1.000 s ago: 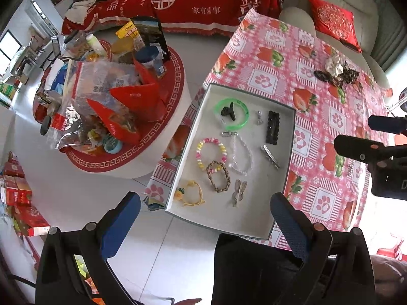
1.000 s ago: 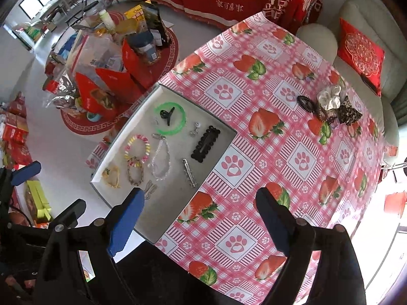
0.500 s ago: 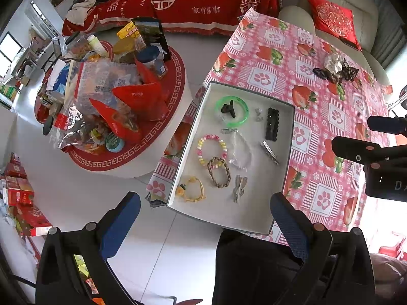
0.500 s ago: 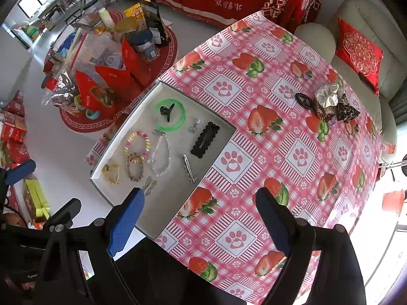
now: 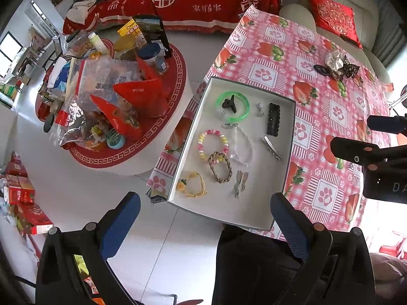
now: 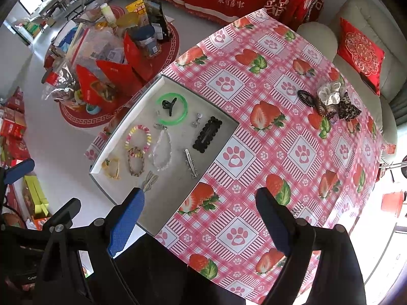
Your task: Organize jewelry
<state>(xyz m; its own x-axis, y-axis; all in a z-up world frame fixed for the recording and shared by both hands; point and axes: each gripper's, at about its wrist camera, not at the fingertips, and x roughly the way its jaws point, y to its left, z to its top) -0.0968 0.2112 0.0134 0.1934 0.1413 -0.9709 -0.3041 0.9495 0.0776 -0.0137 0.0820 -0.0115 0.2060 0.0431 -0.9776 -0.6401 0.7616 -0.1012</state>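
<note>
The shallow white tray (image 5: 288, 137) sits at the near left corner of my desk (image 6: 302, 150), on the pink strawberry-and-paw cloth, and the jewelry lies loose on its floor. At the far end a green bangle (image 5: 232, 106) rings a small black claw clip (image 5: 229, 104); just to its right are a small silver piece (image 5: 259, 109) and a black snap clip (image 5: 273, 122). In the middle a pink-and-yellow bead bracelet (image 5: 212, 144) overlaps a brown woven bracelet (image 5: 220, 167), a clear bead bracelet (image 5: 241, 147) lies beside them, and a silver clip (image 5: 271, 148) lies slantwise further right. Nearest me are a yellow cord bracelet (image 5: 193, 185) and a pale bunny-ear clip (image 5: 240, 183). Well apart, toward the far right of the cloth, a heap of hair ties and scrunchies (image 6: 330, 101) rests by itself. Compared with a second ago the tray's pieces lie in the same spots, and both views have hardly changed. My left tool (image 5: 204, 231) hangs spread wide above the tray's near edge with nothing between its blue pads, and my right tool (image 6: 199, 226) is likewise spread and empty, above the cloth beside the tray. Beyond the desk a round low table (image 5: 162, 142) is piled with bags and jars.
</note>
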